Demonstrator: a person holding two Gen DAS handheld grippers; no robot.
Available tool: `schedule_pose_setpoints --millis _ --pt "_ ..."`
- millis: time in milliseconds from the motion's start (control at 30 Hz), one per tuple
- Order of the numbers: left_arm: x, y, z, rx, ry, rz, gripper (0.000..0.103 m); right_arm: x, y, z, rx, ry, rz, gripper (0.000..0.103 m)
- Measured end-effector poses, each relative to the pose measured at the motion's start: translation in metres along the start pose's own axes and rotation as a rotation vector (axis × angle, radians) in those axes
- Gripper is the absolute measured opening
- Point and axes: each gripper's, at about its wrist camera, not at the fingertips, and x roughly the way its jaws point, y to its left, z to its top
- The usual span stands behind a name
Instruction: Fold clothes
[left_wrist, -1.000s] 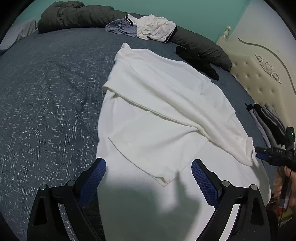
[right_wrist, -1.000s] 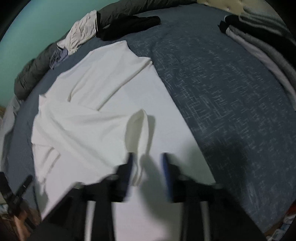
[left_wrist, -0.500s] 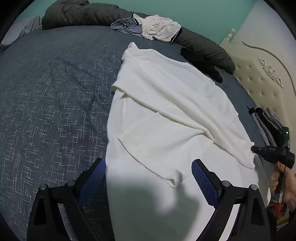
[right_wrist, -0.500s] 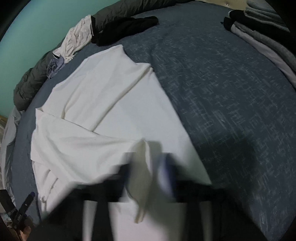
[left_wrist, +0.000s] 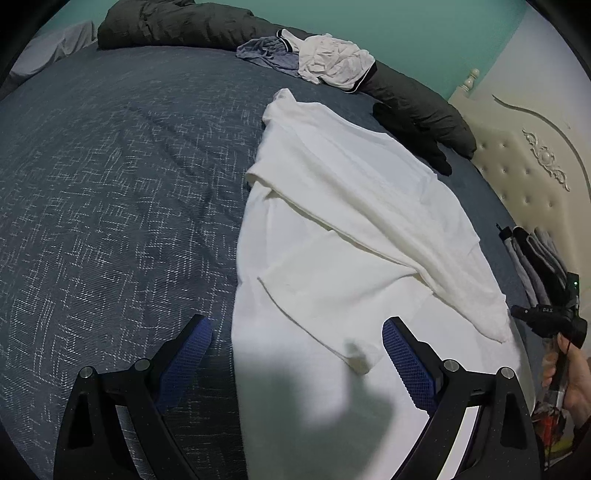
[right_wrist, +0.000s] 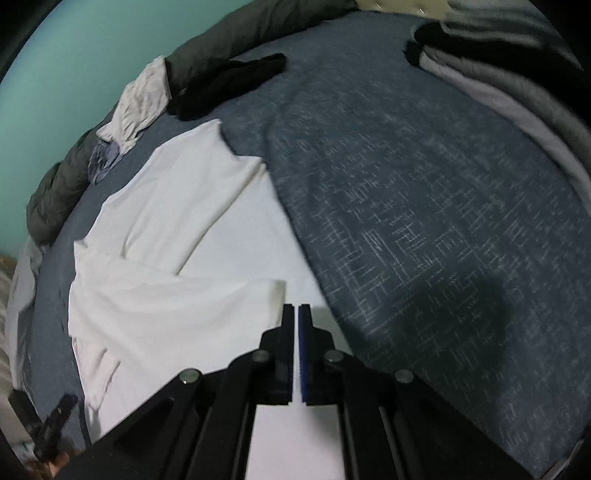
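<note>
White shirt on bed: one side folded in. L gripper agape; R gripper clenched, nothing visibly pinched. Rest unfolded.

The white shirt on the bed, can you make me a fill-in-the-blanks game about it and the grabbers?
1. The white shirt lies on a dark ____ bedspread.
2. The left gripper has its jaws ____.
3. The right gripper has its jaws ____, with no cloth seen between them.
4. The wall behind the bed is painted ____.

Missing words: blue; open; shut; green
</note>
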Motion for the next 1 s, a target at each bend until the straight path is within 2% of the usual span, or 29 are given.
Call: schedule_pose_setpoints --millis 100,167,200,233,300,467,500,533,633,833,1000 --pt "0.000 0.002 0.002 -0.006 0.002 0.001 0.096 -0.005 0.001 -0.003 0.013 -0.010 0.023 0.005" --pt "0.001 0.004 0.003 -0.009 0.004 0.000 0.096 -0.008 0.010 -0.010 0.002 0.019 0.084 0.016" --pt "0.000 0.004 0.003 -0.009 0.004 -0.002 0.096 -0.009 0.015 -0.014 -0.011 0.038 0.102 0.031" --pt "0.000 0.003 0.004 -0.008 0.003 -0.004 0.096 -0.008 0.019 -0.019 -0.026 0.056 0.112 0.040" --pt "-0.001 0.004 0.004 -0.010 0.003 -0.005 0.096 -0.003 0.027 -0.031 -0.050 0.100 0.117 0.041" --pt "-0.003 0.007 0.002 -0.019 0.003 -0.002 0.096 0.010 0.033 -0.051 -0.064 0.167 0.090 0.041" --pt "-0.004 0.008 0.002 -0.018 0.002 0.001 0.096 0.009 0.032 -0.053 -0.064 0.164 0.089 0.035" --pt "-0.004 0.009 0.003 -0.017 0.001 0.004 0.096 0.008 0.031 -0.054 -0.065 0.162 0.086 0.016" --pt "-0.008 0.010 0.004 -0.015 -0.007 0.010 0.096 0.002 0.029 -0.053 -0.069 0.165 0.095 0.003" --pt "-0.012 0.016 0.014 -0.013 -0.026 0.013 0.096 -0.013 0.020 -0.045 -0.061 0.166 0.150 0.002" --pt "-0.010 0.019 0.031 0.047 -0.034 0.072 0.096 -0.012 0.019 -0.046 -0.074 0.171 0.156 0.002"
